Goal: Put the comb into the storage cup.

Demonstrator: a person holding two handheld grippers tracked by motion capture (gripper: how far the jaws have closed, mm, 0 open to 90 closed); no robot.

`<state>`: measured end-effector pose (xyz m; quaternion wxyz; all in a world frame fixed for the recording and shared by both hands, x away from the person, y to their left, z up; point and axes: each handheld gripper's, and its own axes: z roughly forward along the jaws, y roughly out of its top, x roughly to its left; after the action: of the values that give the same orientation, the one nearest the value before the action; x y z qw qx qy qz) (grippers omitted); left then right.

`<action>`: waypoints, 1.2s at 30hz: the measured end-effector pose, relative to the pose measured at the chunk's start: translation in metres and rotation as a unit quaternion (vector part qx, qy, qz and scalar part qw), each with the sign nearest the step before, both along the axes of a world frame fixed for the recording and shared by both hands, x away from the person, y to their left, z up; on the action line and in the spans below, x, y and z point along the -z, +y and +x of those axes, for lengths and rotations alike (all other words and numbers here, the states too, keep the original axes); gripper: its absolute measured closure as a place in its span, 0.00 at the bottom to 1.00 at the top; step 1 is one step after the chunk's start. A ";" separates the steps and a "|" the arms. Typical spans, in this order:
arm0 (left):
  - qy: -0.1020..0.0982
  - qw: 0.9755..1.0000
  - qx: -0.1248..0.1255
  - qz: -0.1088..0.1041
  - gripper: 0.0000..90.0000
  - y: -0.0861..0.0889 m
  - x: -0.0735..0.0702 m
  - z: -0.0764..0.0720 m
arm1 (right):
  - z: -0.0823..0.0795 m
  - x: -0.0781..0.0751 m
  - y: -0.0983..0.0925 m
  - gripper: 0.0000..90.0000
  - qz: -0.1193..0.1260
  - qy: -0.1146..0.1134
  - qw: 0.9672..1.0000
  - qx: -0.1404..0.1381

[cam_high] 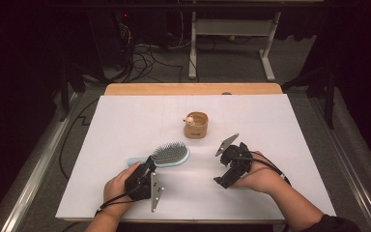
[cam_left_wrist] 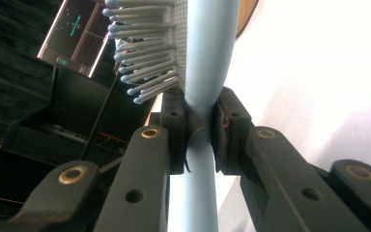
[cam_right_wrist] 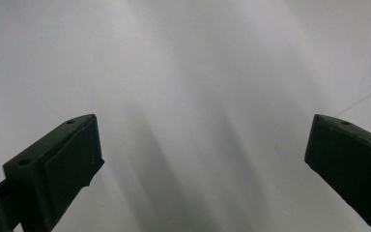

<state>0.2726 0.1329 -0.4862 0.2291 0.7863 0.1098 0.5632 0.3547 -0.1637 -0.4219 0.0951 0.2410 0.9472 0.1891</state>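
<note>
A light blue hairbrush (cam_high: 166,155) lies on the white table sheet (cam_high: 125,121), bristles up, its handle pointing left. My left gripper (cam_high: 147,166) is shut on the neck of the hairbrush (cam_left_wrist: 200,96), both pads pressed against it just below the bristles. A small tan wooden cup (cam_high: 196,125) with a little pale figure at its rim stands behind the brush. To the right, my right gripper (cam_high: 229,166) hovers over bare sheet, jaws wide apart, nothing between them (cam_right_wrist: 200,159).
The wooden table edge (cam_high: 193,89) runs along the back. Beyond it are a white desk frame (cam_high: 232,43) and cables on the floor. Dark metal rails flank the table on both sides.
</note>
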 end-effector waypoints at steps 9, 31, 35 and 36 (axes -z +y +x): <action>0.008 1.000 -0.006 -0.030 0.86 0.004 -0.003 0.002 | -0.005 0.012 -0.019 0.00 0.032 -0.041 0.998 0.019; 0.038 0.989 -0.011 -0.143 0.86 0.017 -0.014 0.006 | -0.023 0.030 -0.042 0.00 0.183 -0.119 0.972 0.088; 0.051 0.981 -0.009 -0.185 0.86 0.024 -0.016 0.009 | -0.027 0.034 -0.047 0.00 0.221 -0.128 0.962 0.101; 0.053 0.980 -0.010 -0.192 0.86 0.026 -0.017 0.009 | -0.028 0.035 -0.048 0.00 0.225 -0.133 0.960 0.102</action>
<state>0.2815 0.1584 -0.4695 0.3641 0.7553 0.2357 0.4913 0.3269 -0.2118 -0.4567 0.1822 0.3246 0.8292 0.4169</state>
